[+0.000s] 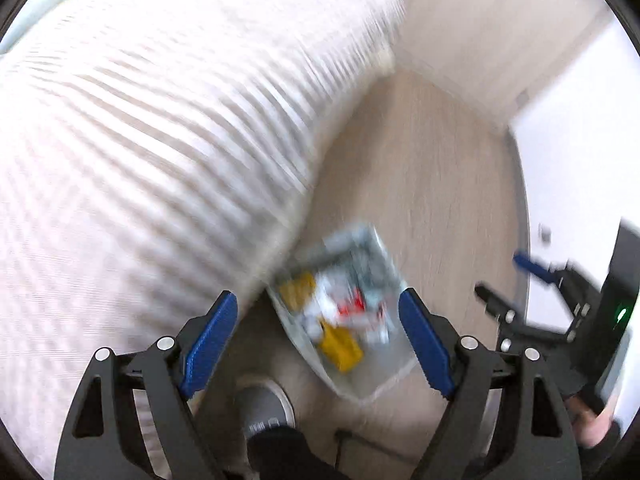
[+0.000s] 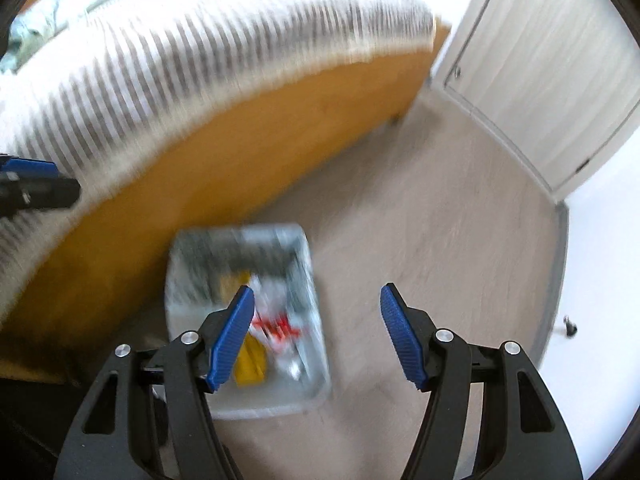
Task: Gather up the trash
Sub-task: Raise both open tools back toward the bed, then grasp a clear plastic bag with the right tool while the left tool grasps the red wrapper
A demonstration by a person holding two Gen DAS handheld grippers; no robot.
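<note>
A clear plastic bin stands on the floor against the bed. It holds trash: yellow packets and a red and white wrapper. My left gripper hangs open above the bin with nothing between its blue pads. My right gripper is open and empty too, above the bin's right side; in the left wrist view it shows at the right. My left gripper's fingers poke in at the left edge of the right wrist view. Both views are blurred.
A bed with a striped cover and an orange wooden side fills the left. Pale wood floor runs right to a white door and wall. A person's grey shoe is by the bin.
</note>
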